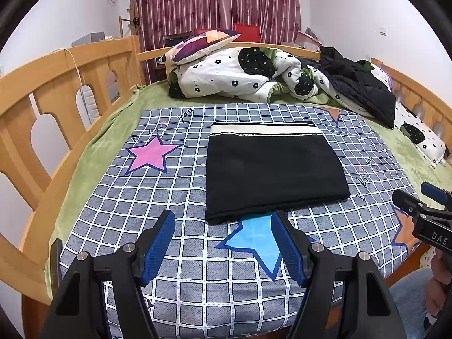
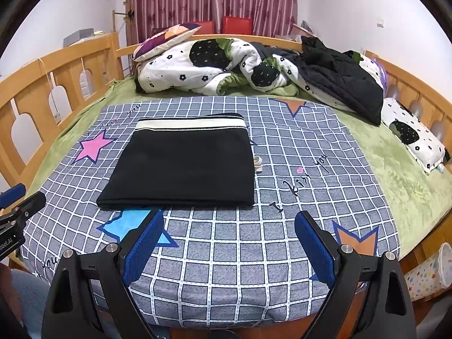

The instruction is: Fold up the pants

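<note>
The left gripper [image 1: 223, 223] has black plastic arms, textured blue fingers [image 1: 158, 247] and silver screws. The right gripper [image 2: 229, 227] looks identical, with white "DAS" lettering on its body.

Folded pants [image 2: 180, 163] lie beyond spread fingers [image 2: 144, 250].

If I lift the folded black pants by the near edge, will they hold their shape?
Probably not. The pants are soft layered cloth lying flat, so one-edge lifting likely lets the layers droop and unfold. They look light. Pushed on the checked sheet, they would probably bunch rather than slide.
</note>
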`<action>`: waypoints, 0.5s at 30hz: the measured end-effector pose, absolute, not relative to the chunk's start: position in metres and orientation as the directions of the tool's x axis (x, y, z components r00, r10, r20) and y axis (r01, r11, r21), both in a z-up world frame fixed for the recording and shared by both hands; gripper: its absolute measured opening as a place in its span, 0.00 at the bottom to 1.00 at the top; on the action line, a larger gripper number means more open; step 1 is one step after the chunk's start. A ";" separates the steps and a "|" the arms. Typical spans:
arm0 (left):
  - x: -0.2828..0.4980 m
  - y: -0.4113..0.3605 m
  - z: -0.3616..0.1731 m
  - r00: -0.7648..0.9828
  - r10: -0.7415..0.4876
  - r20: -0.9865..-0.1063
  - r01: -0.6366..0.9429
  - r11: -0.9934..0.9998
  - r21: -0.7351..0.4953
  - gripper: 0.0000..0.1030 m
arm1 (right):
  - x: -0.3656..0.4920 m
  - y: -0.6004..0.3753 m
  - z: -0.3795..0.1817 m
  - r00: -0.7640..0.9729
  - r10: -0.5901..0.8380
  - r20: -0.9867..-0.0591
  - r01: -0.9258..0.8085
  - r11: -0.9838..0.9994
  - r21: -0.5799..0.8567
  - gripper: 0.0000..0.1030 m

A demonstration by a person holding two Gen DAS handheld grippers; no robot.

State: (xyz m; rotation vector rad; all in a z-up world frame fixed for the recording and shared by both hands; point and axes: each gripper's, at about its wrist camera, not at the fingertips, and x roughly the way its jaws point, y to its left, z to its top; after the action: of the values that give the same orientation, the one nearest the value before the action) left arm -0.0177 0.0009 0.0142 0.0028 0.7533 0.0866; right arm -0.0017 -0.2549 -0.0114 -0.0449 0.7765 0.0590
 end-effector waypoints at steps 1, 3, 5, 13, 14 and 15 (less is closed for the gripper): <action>-0.018 0.002 0.014 0.727 0.077 -0.683 -0.078 0.997 0.030 0.66 | -0.002 -0.255 -0.011 0.712 0.038 -0.701 -0.070 0.997 -0.017 0.90; -0.018 0.003 0.015 0.727 0.074 -0.682 -0.078 0.997 0.026 0.66 | -0.002 -0.256 -0.011 0.710 0.039 -0.703 -0.068 0.998 -0.013 0.90; -0.018 0.003 0.015 0.726 0.069 -0.684 -0.072 0.997 0.024 0.66 | -0.001 -0.257 -0.012 0.709 0.040 -0.704 -0.068 0.998 -0.013 0.90; -0.017 -0.003 0.013 0.722 0.066 -0.689 -0.055 0.998 0.038 0.66 | -0.002 -0.254 -0.011 0.711 0.034 -0.702 -0.071 0.997 -0.023 0.90; -0.017 -0.004 0.013 0.722 0.067 -0.689 -0.055 0.998 0.039 0.66 | -0.002 -0.254 -0.011 0.711 0.033 -0.702 -0.071 0.997 -0.025 0.90; -0.018 -0.004 0.014 0.722 0.067 -0.689 -0.055 0.998 0.040 0.66 | -0.002 -0.254 -0.012 0.711 0.033 -0.702 -0.072 0.997 -0.026 0.90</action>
State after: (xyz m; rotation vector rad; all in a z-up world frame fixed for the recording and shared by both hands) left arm -0.0176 -0.0041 0.0136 0.0168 0.7617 0.0670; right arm -0.0022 -0.2538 -0.0116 -0.0524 0.7773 0.0579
